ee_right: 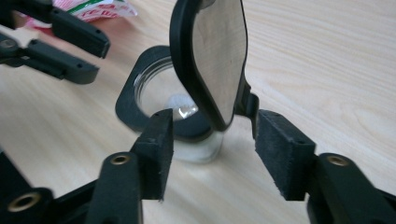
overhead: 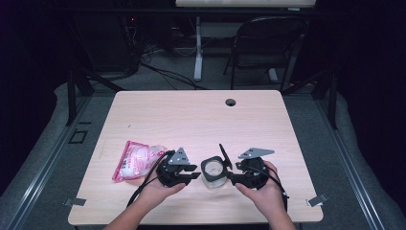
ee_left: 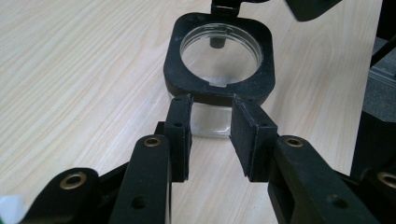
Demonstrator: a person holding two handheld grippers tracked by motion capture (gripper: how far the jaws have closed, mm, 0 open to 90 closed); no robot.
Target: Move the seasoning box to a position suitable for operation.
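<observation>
Nearest the table's front edge, two bare hands, each around a black two-jaw gripper: left gripper (overhead: pixel 195 172) aimed rightward, right gripper (overhead: pixel 227 168) aimed leftward, tips facing across a small gap. Between them, standing on the pale wooden table (overhead: pixel 191 115), a small clear square jar with a black collar (overhead: pixel 213 172). In the left gripper view, left gripper (ee_left: pixel 211 125) with jaws parted, pads close on either side of the jar's (ee_left: pixel 219 70) clear near wall just under the collar, contact not plain enough to call. In the right gripper view, right gripper (ee_right: pixel 212 140) with jaws spread wide, nothing clamped; the jar's black-rimmed hinged lid (ee_right: pixel 212 56) standing upright above the jar (ee_right: pixel 163 100), its hinge near the right pad. Left of the left hand, lying flat on the wood, a pink and white crinkled plastic packet (overhead: pixel 136 159). Farther back, a round cable hole (overhead: pixel 231 102) near the table's far edge; beyond it, on grey carpet, a dark folding chair (overhead: pixel 265 45)
</observation>
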